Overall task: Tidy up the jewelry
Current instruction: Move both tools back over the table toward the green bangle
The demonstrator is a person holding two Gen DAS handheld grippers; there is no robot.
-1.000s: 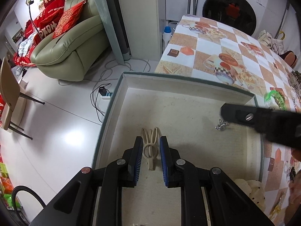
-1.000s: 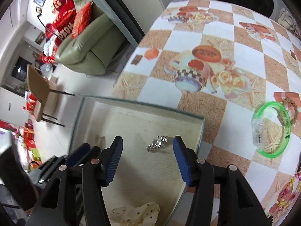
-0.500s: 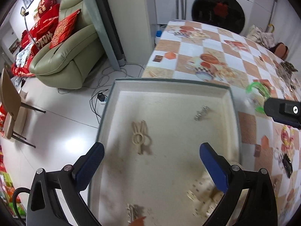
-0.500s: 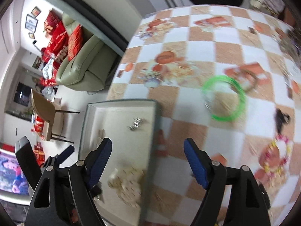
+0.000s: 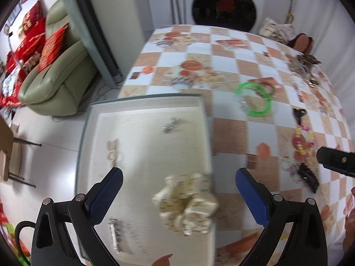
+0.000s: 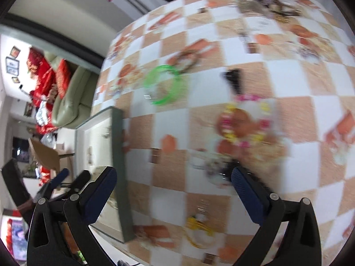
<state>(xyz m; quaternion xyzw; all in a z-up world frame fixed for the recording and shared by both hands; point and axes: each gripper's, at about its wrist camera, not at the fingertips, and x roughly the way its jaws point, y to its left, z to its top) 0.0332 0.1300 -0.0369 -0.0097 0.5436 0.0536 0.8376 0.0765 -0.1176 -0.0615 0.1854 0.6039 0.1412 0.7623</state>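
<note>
The table (image 5: 224, 82), under a checkered cloth printed with teapots and flowers, fills both views; its far end is smeared by motion in the right wrist view, so the jewelry heap (image 6: 270, 2) at 1 o'clock there is only a dark tangle. Behind it a washing machine (image 5: 224, 4) stands at 12 o'clock in the left wrist view, cut off at the top, and a green sofa (image 5: 57, 75) with red cushions sits at 9 to 10 o'clock.

The grey-rimmed tray (image 5: 146, 98) lies at the table's near left corner. It holds a cream scrunchie (image 5: 186, 204) against its right wall, a beige hair clip (image 5: 113, 153) at 9 o'clock, a small silver piece (image 5: 170, 125) near the far wall, and a silver barrette (image 5: 115, 235) at 7 o'clock, too blurred to read.

Outside the tray lie a green bangle (image 5: 255, 99) at 2 o'clock, a pink and yellow bead bracelet (image 5: 304, 139), a black claw clip (image 5: 308, 177) and, in the right wrist view, a yellow piece (image 6: 197, 223) too blurred to name.

The left gripper (image 5: 178, 194) hangs over the scrunchie, spread wide, pinching nothing. The right gripper (image 6: 174, 191), whose jaws have just been opening, stands spread over bare cloth beside the tray, gripping nothing.
</note>
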